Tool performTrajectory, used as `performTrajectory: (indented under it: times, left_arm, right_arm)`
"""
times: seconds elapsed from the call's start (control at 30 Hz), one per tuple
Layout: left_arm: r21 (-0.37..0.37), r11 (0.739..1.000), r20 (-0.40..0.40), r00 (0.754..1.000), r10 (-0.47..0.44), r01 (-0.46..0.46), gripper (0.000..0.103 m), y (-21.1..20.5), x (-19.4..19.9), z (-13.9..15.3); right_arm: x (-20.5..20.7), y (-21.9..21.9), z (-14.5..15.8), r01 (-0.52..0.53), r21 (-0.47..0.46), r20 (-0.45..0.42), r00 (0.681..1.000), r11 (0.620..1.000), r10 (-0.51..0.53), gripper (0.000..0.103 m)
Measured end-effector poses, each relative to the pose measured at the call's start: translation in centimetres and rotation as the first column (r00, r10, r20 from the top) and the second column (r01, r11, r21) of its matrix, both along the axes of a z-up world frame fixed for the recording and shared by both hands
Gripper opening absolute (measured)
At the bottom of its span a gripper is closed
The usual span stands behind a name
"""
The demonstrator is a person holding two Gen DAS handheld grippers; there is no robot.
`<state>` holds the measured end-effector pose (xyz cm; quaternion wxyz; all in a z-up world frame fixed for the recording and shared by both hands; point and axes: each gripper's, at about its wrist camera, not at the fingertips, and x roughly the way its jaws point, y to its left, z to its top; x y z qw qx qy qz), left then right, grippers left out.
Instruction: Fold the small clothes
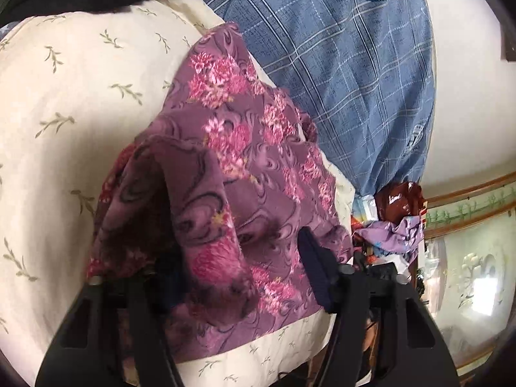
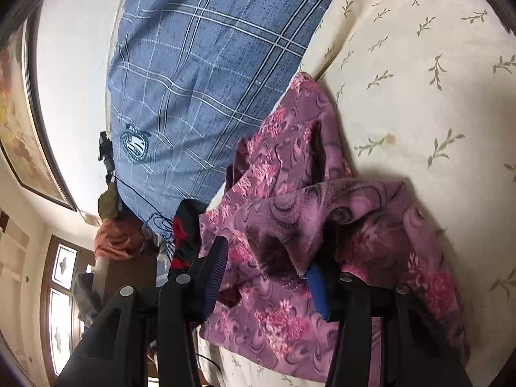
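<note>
Soft, limp purple floral garment (image 1: 245,167) drapes between the parted left gripper (image 1: 238,267) and right gripper (image 2: 267,277), apparently unclamped; regrip its hem.

We hold our left tongs (image 1: 240,269) pitched downward, the two black arms rising from the near edge of the left wrist view. Their jaws stand partly apart; the right finger (image 1: 317,271) shows its ribbed dark pad bare, while the left finger is hidden under a fold of cloth, so we cannot tell whether it presses anything. Our right tongs (image 2: 267,277) also tilt downward, less steeply, rolled a little to one side. Their jaws are parted too: the left pad (image 2: 214,274) stands bare and clear, the blue right pad (image 2: 317,292) sits against cloth that drapes over it.
</note>
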<state>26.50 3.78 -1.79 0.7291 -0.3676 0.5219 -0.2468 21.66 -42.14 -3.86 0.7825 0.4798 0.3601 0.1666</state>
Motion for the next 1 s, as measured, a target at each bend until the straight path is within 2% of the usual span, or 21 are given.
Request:
performTrajectory:
  times: [0.03, 0.07, 0.13, 0.3, 0.4, 0.47, 0.5, 0.53, 0.57, 0.63, 0.7, 0.73, 0.77, 0.8, 0.87, 0.93, 1.0]
  left_arm:
    - [-0.004, 1.0, 0.002, 1.0, -0.004, 0.004, 0.016, -0.1, 0.2, 0.1]
    - [-0.007, 1.0, -0.003, 1.0, -0.006, 0.006, 0.008, -0.1, 0.3, 0.2]
    - [-0.014, 1.0, 0.028, 0.999, 0.02, -0.019, 0.007, 0.1, -0.1, 1.3]
    - [-0.04, 0.996, 0.156, 0.984, 0.083, -0.078, 0.007, 1.4, 1.3, 6.2]
    - [-0.028, 0.992, 0.167, 0.977, 0.13, -0.127, 0.007, 1.8, 5.2, 6.9]
    - [-0.014, 0.988, 0.129, 0.979, 0.156, -0.156, 0.007, 1.9, 8.1, 5.9]
    - [0.023, 0.985, 0.104, 0.981, 0.166, -0.17, 0.007, 1.7, 10.1, 5.0]
    - [0.053, 0.98, 0.066, 0.98, 0.186, -0.189, 0.007, 1.8, 11.4, 4.0]
    - [0.065, 0.977, 0.006, 0.979, 0.203, -0.203, 0.007, 1.9, 12.9, 2.7]
    - [0.022, 0.98, -0.113, 0.973, 0.201, -0.2, 0.007, 2.2, 15.0, 0.3]
    - [-0.028, 0.98, -0.13, 0.973, 0.192, -0.198, 0.01, 2.4, 15.4, -0.1]
    - [-0.047, 0.982, -0.106, 0.978, 0.179, -0.185, 0.018, 2.4, 15.4, 0.3]
    - [-0.051, 0.983, -0.088, 0.981, 0.174, -0.178, 0.031, 2.4, 15.2, 0.6]
    - [-0.06, 0.983, -0.056, 0.984, 0.169, -0.172, 0.039, 2.3, 14.9, 1.2]
    - [-0.057, 0.987, -0.006, 0.988, 0.152, -0.153, 0.065, 1.7, 14.2, 1.9]
    - [-0.041, 0.988, 0.017, 0.989, 0.149, -0.148, 0.074, 1.2, 13.5, 2.3]
    - [-0.012, 0.992, 0.014, 0.992, 0.125, -0.125, 0.074, 0.5, 14.0, 2.4]
  right_arm:
    - [0.2, 0.1, 0.1, 0.005, -0.017, 0.002, 1.0, 1.0, -0.005, 0.046]
    - [0.8, 0.4, 0.5, 0.0, -0.068, 0.013, 1.0, 0.998, 0.001, 0.035]
    - [1.4, 0.7, 1.2, -0.015, -0.104, 0.029, 0.999, 0.994, 0.018, 0.007]
    - [2.7, -0.3, 4.1, 0.006, -0.015, 0.147, 0.989, 1.0, -0.004, 0.007]
    - [5.5, -1.5, 4.0, 0.049, 0.074, 0.152, 0.987, 0.996, -0.06, 0.007]
    - [7.3, -2.2, 2.9, 0.088, 0.158, 0.13, 0.985, 0.983, -0.109, 0.012]
    - [8.3, -2.7, 2.1, 0.11, 0.216, 0.111, 0.984, 0.97, -0.137, 0.012]
    - [9.3, -3.3, 1.0, 0.152, 0.268, 0.073, 0.981, 0.951, -0.177, 0.016]
    - [9.9, -3.8, 0.2, 0.191, 0.299, 0.041, 0.976, 0.935, -0.213, 0.027]
    - [10.3, -5.1, -1.3, 0.28, 0.36, -0.031, 0.957, 0.89, -0.289, 0.043]
    - [9.6, -6.5, -1.9, 0.318, 0.417, -0.039, 0.942, 0.851, -0.334, 0.043]
    - [9.2, -6.9, -1.5, 0.311, 0.412, -0.009, 0.941, 0.857, -0.337, 0.044]
    - [8.8, -7.1, -1.0, 0.304, 0.397, 0.015, 0.941, 0.866, -0.337, 0.047]
    - [8.4, -7.0, -0.5, 0.285, 0.368, 0.044, 0.946, 0.885, -0.322, 0.048]
    - [8.8, -5.7, 0.2, 0.193, 0.293, 0.05, 0.975, 0.936, -0.217, 0.052]
    - [10.2, -3.0, 0.2, 0.063, 0.212, 0.017, 0.998, 0.975, -0.068, 0.052]
    - [11.8, -0.6, -0.2, -0.027, 0.171, -0.032, 0.999, 0.985, 0.033, 0.053]
